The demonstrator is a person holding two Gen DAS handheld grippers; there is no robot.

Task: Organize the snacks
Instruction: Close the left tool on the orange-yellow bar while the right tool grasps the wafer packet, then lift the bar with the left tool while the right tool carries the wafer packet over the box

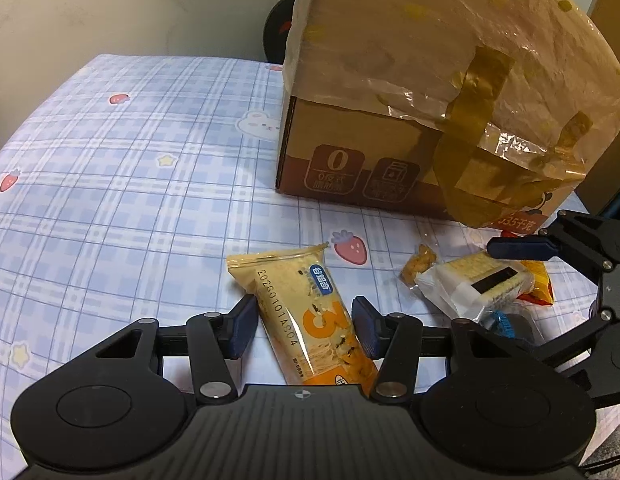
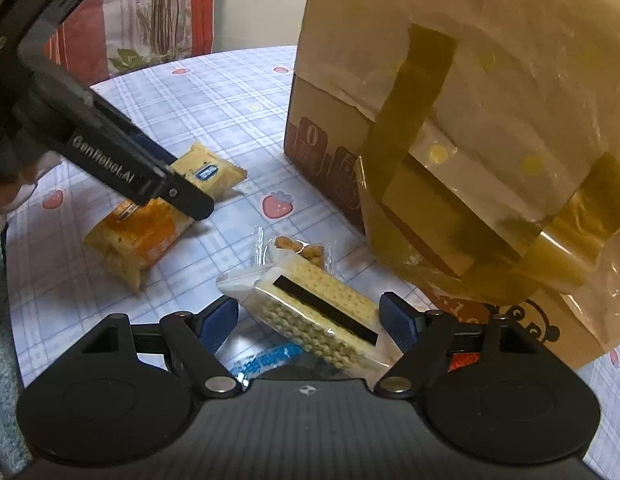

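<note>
**Two grippers over snack packets beside a taped box**

The left gripper [image 1: 304,326] straddles a yellow-orange snack bar [image 1: 310,316] lying flat on the checked tablecloth [image 1: 110,184]. Its blue pads [image 1: 242,330] stand beside the wrapper's long edges, the left one with a sliver of cloth showing, the right one very close, so whether it grips I cannot tell for certain; the bar rests on the cloth.

The right gripper [image 2: 310,324] has its jaws set wide around a clear-wrapped cracker pack [image 2: 317,316] with a black stripe. Gaps show on both sides, so nothing is pinched. Beyond that pack lies a small clear packet of golden nuggets [image 2: 300,250], and under its near end a blue wrapper [image 2: 266,358] peeks out.

A tall cardboard box [image 1: 349,148], draped in plastic film and brown tape, stands near the snacks on the right and closes off that side. To the left of the snack bar the cloth runs free out to the table's curved far edge.
</note>
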